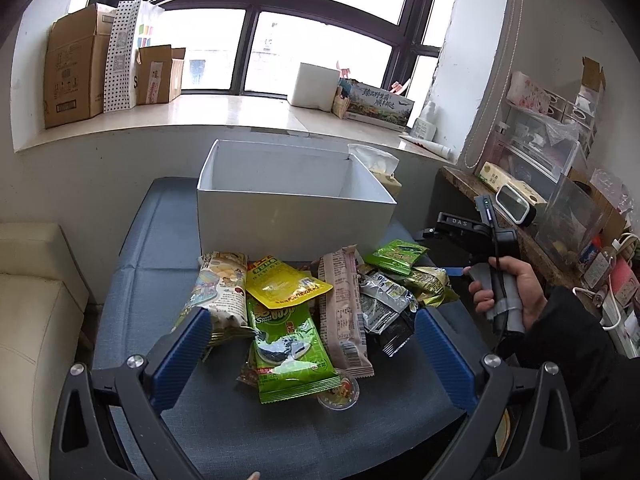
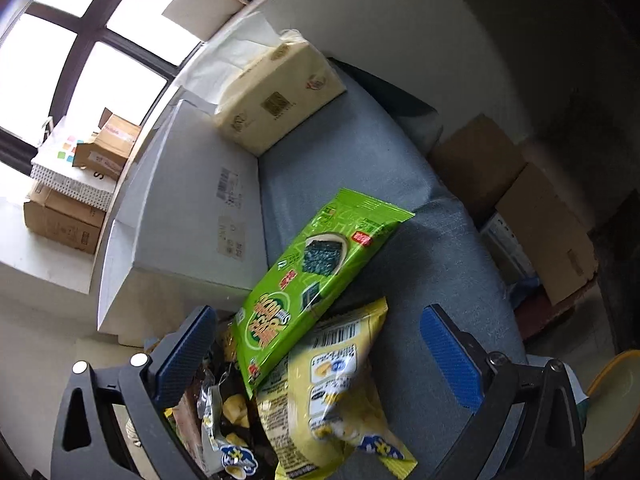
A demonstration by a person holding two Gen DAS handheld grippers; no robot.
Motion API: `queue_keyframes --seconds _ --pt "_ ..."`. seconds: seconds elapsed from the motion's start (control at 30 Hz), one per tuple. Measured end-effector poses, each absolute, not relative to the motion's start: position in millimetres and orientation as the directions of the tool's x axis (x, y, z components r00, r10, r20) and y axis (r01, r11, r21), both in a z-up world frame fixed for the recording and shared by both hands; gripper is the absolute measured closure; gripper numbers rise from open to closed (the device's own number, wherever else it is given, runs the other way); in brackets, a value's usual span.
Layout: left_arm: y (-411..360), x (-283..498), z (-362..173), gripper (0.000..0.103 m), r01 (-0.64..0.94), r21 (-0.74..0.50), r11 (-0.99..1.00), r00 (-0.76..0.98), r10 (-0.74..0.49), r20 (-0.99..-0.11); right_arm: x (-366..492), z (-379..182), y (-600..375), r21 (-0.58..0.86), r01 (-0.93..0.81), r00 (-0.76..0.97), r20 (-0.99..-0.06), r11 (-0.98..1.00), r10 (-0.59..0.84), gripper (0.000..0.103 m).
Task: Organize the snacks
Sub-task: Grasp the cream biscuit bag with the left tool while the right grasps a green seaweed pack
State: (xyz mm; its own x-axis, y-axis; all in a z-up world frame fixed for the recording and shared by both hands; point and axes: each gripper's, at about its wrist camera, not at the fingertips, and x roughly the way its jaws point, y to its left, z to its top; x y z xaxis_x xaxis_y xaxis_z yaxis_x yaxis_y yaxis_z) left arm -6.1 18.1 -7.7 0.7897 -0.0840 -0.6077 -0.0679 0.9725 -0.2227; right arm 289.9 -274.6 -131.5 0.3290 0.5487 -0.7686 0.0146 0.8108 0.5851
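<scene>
Left wrist view: your left gripper (image 1: 312,344) is spread above the snack pile (image 1: 312,312) before the white box (image 1: 292,200). Right gripper (image 2: 316,360) spread too. Packets look light, crinkly, slippery; pinch sealed edges.

blue-grey cushioned seat (image 1: 160,240), white open box (image 1: 288,216) at its back, tissue pack (image 2: 280,92) beside it, snack packets (image 1: 304,312) heaped in front
</scene>
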Motion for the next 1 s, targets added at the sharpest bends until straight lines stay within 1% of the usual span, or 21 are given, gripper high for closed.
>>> queue_keyframes --seconds 0.03,0.07,0.1,0.17,0.23,0.33,0.37,0.43,0.5,0.53,0.7,0.8,1.0 --pt "16 -6 -8 0.0 -0.066 -0.213 0.975 0.788 -0.08 -0.61 293 -137 -275 0.602 0.037 0.317 -0.764 0.798 0.561 0.0" --pt "15 -6 -9 0.0 -0.061 -0.208 0.976 0.786 -0.081 -0.612 295 -142 -276 0.627 0.054 0.308 -0.751 0.777 0.584 0.005" --pt "14 -6 -9 0.0 -0.056 -0.207 0.977 0.785 -0.085 -0.614 297 -145 -275 0.65 0.06 0.302 -0.735 0.758 0.607 0.017" --pt "15 -7 -10 0.0 -0.046 -0.216 0.975 0.784 -0.099 -0.613 301 -146 -271 0.66 0.048 0.302 -0.725 0.749 0.619 0.025" --pt "15 -6 -10 0.0 -0.042 -0.221 0.974 0.782 -0.106 -0.615 304 -149 -266 0.649 0.046 0.298 -0.734 0.759 0.61 0.032" --pt "17 -5 -13 0.0 -0.049 -0.218 0.975 0.773 -0.102 -0.626 311 -150 -254 0.637 0.022 0.285 -0.743 0.771 0.606 0.049" --pt "18 -4 -14 0.0 -0.05 -0.224 0.973 0.769 -0.106 -0.631 312 -150 -251 0.625 0.005 0.284 -0.749 0.78 0.598 0.066" --pt "21 -4 -17 0.0 -0.054 -0.235 0.971 0.762 -0.112 -0.638 313 -151 -249 0.636 -0.001 0.284 -0.739 0.771 0.61 0.072" --pt "24 -3 -18 0.0 -0.061 -0.24 0.969 0.76 -0.11 -0.64 311 -144 -249 0.655 -0.026 0.305 -0.714 0.755 0.63 0.081" --pt "26 -3 -19 0.0 -0.066 -0.243 0.968 0.759 -0.109 -0.642 309 -138 -248 0.662 -0.054 0.317 -0.699 0.748 0.641 0.083" --pt "37 3 -27 0.0 -0.09 -0.252 0.964 0.745 -0.103 -0.659 299 -102 -245 0.599 -0.132 0.366 -0.711 0.79 0.6 0.088" --pt "45 11 -35 0.0 -0.101 -0.242 0.965 0.728 -0.094 -0.679 291 -81 -246 0.553 -0.144 0.399 -0.726 0.821 0.56 0.088" --pt "66 40 -52 0.0 -0.169 -0.181 0.969 0.675 -0.02 -0.738 250 -37 -254 0.497 -0.212 0.477 -0.699 0.841 0.533 0.089"
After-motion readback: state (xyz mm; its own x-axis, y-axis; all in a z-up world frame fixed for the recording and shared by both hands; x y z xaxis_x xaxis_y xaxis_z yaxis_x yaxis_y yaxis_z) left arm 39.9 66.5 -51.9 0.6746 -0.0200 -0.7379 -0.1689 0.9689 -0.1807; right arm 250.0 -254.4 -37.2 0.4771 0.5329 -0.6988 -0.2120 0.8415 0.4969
